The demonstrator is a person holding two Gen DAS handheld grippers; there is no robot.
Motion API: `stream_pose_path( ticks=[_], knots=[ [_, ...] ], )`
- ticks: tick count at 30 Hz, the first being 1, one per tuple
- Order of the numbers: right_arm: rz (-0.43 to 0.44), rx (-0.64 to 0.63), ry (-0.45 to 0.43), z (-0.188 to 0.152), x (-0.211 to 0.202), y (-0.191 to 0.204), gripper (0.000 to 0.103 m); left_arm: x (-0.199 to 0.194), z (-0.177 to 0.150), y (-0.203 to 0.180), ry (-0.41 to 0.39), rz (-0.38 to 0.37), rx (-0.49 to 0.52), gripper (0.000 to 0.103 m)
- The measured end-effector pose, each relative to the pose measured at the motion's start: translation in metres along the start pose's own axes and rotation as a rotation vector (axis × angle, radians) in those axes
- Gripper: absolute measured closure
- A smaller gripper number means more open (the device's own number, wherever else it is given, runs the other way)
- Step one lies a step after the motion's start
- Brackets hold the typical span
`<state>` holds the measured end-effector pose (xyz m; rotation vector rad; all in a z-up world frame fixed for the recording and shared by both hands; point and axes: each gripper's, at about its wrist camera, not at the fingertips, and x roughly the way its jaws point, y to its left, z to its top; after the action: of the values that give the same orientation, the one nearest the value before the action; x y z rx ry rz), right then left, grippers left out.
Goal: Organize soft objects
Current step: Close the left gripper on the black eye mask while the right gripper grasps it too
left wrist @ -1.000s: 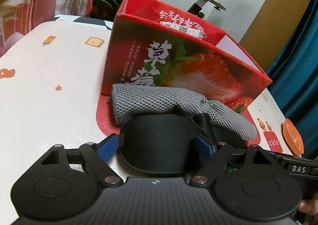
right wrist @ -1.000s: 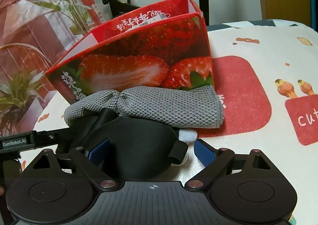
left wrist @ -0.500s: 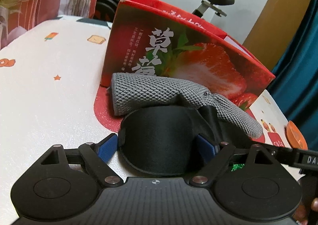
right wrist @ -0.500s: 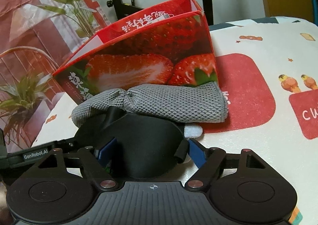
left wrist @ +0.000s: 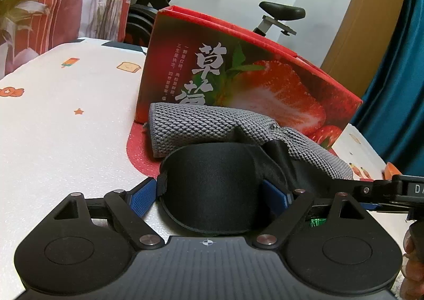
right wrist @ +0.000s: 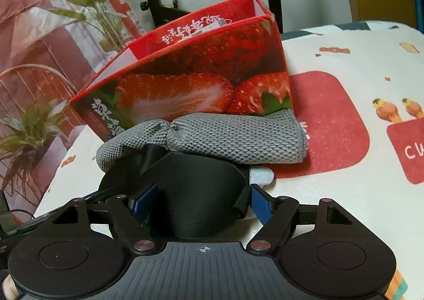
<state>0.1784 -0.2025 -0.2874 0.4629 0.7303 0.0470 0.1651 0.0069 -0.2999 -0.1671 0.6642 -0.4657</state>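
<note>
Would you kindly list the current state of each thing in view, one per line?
Black eye mask: lying on the table, one end between each gripper's jaws.
Grey knitted cloth: bunched, resting against the box front, behind the mask.
Strawberry box: upright, top open.
Left gripper: jaws closed on the mask.
Right gripper: jaws closed on the mask.
Tablecloth: spread flat.

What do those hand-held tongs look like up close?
Both the left tongs and the right tongs look alike: matte black bodies with two round discs, ribbed centre plate bearing a small crosshair mark, silver rivets on angular black linkages, and blue ridged fingertips.
</note>
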Motion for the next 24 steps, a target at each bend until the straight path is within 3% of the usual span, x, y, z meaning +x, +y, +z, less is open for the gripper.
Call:
stream_pose_path(
  ticks=[7, 11, 17, 24],
  knots=[
    [0.015, 0.101, 0.016, -0.003, 0.004, -0.011, 0.026, -0.001, -0.001, 0.002, -0.002, -0.010, 0.009, 0.014],
    [0.047, 0.117, 0.001, -0.003, 0.002, -0.011, 0.040, 0.000, 0.000, 0.001, -0.002, -0.011, 0.012, 0.014],
    [0.016, -0.026, -0.077, 0.004, -0.013, 0.012, 0.057, 0.000, -0.001, 0.001, 0.000, -0.011, 0.019, 0.014],
    [0.006, -0.064, -0.132, 0.015, -0.028, 0.016, 0.065, 0.000, -0.001, 0.001, 0.002, -0.010, 0.027, 0.014]
  ],
)
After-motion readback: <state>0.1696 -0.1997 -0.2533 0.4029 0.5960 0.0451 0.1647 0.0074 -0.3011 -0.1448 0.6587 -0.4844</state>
